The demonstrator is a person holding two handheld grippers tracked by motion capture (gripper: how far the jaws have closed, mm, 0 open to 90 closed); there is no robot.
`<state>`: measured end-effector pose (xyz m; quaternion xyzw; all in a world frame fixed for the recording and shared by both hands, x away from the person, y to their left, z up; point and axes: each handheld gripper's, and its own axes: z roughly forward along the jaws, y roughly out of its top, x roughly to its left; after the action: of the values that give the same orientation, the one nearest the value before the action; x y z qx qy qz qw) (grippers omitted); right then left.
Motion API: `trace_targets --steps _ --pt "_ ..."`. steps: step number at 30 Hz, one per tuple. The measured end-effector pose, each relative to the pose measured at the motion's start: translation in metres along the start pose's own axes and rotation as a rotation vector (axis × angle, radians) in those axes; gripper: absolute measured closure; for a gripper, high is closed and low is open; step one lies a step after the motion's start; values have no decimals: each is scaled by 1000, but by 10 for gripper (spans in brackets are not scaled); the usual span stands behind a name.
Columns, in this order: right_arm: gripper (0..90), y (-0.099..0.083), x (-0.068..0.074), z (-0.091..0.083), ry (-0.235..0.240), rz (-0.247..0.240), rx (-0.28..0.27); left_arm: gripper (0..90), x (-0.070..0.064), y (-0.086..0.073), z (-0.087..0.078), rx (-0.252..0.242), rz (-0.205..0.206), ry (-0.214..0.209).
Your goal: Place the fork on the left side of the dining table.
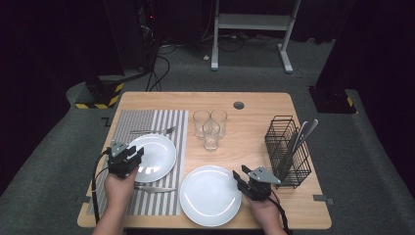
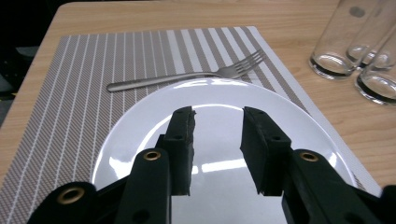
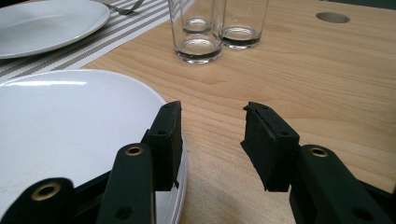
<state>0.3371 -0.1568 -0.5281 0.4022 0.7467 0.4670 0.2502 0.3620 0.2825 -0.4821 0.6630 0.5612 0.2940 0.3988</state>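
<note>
A round white plate [image 1: 155, 155] lies on the grey striped woven placemat [image 1: 147, 122] with a steel fork [image 1: 152, 130] just beyond it and a steel knife [image 1: 155, 189] on its near side, while three clear drinking glasses [image 1: 210, 126] stand mid-table and a black wire rack [image 1: 288, 149] holding cutlery stands at the right. The left gripper [image 2: 217, 123] hovers over the near edge of that plate, jaws spread and empty, its forearm coming in from the bottom. The right gripper [image 3: 212, 121], also spread and empty, sits low at the right rim of a second round white plate [image 1: 208, 196] on the bare wooden table [image 1: 254, 105]; no writing is legible.

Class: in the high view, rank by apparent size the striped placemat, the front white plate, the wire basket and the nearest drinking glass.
1. striped placemat
2. front white plate
3. wire basket, slightly smaller than the plate
4. nearest drinking glass
</note>
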Motion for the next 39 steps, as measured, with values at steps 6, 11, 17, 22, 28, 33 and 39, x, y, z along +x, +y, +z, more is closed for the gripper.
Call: trace_targets --steps 6,11,17,22,28,33,39 --pt "553 0 0 0 0 -2 0 623 -5 -13 -14 -9 15 -22" --pt "550 0 1 0 2 -4 -1 620 -10 -27 -21 5 27 -38" --pt "525 0 0 0 0 -6 -1 596 -17 -44 -30 14 52 -35" --pt "496 2 -1 0 2 -6 -2 581 -24 -55 -36 17 72 -47" --pt "431 5 -1 0 13 -14 -9 578 -30 -61 -39 12 84 -60" --pt "390 6 1 1 19 -25 -6 557 -32 -65 -37 20 102 -76" --pt "353 8 1 2 19 -20 0 533 -34 -69 -34 39 127 -89"
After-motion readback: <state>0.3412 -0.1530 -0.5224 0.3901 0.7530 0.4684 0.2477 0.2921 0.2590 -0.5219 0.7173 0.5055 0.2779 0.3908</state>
